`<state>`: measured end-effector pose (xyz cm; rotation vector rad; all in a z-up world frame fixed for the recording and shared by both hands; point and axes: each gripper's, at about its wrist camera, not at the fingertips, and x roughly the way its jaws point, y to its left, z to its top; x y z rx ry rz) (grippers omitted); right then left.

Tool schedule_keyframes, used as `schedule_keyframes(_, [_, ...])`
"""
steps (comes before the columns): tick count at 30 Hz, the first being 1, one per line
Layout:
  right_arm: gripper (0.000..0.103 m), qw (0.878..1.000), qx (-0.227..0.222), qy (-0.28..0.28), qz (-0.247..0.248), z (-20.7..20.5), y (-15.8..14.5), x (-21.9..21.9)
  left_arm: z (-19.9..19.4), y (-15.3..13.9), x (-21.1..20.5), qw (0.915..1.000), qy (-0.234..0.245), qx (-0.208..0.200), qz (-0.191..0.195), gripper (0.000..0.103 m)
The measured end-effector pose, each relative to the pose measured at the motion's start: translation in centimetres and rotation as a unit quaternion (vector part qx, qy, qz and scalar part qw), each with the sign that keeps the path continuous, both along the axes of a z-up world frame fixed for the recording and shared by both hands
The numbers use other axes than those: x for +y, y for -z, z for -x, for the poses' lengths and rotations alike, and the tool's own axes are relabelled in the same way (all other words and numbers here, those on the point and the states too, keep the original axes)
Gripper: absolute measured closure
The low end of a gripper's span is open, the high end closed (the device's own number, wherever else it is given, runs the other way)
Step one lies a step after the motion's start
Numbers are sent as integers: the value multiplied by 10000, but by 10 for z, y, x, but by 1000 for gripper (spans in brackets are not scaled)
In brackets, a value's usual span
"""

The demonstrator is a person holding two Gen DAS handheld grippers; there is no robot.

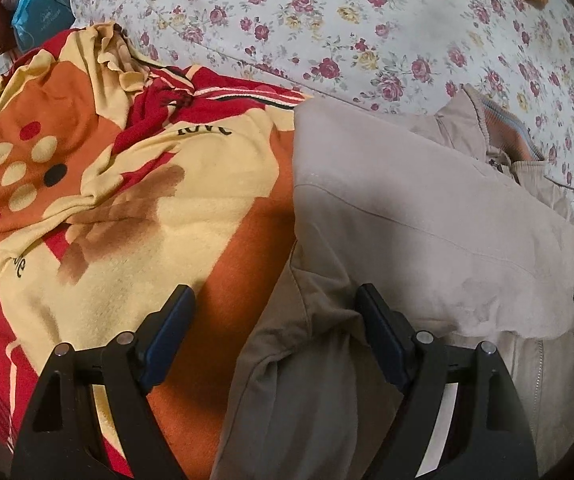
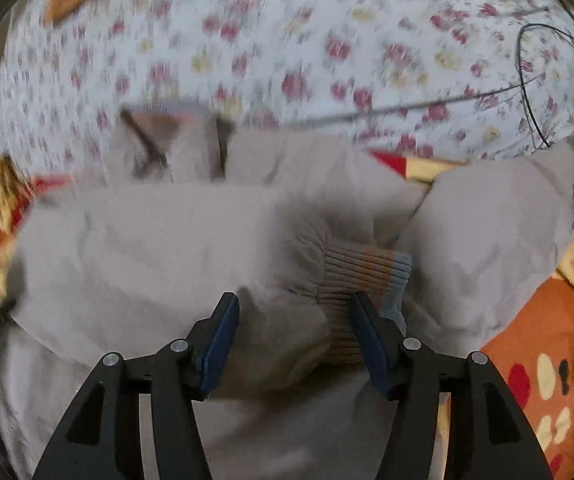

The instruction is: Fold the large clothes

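A beige jacket (image 1: 407,200) lies folded over on a bed, its ribbed collar (image 1: 503,132) striped orange and blue at the far side. My left gripper (image 1: 275,296) is open wide over the jacket's left edge. One finger is above the blanket and the other above the beige cloth, and neither pad presses anything. In the right wrist view the jacket (image 2: 167,248) fills the middle, and a sleeve's ribbed cuff (image 2: 363,272) lies across it. My right gripper (image 2: 295,300) is open just above the sleeve, its right finger beside the cuff.
An orange, yellow and red blanket (image 1: 127,200) lies under the jacket and reappears at the right (image 2: 547,320). A floral sheet (image 1: 367,20) covers the bed beyond. A blue bag (image 1: 39,12) sits far left, and a thin black cable (image 2: 527,80) crosses the sheet.
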<state>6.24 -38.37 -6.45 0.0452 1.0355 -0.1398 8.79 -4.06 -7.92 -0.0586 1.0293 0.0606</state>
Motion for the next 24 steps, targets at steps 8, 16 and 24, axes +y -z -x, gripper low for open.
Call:
schedule_keyframes(8, [42,9992,-353,130,-157,28,-18,1,13,-19,4,9986,131,-396,311,21])
schedule_keyframes(16, [33,9982,-319,321,-387,14,-8,-8,11,-17,-3,9976,329,-422,431,21])
schedule_keyframes(24, [33,9985,-408,268,-258,18,-12,-7,5,-2,-10,9989,416,-73,215,20])
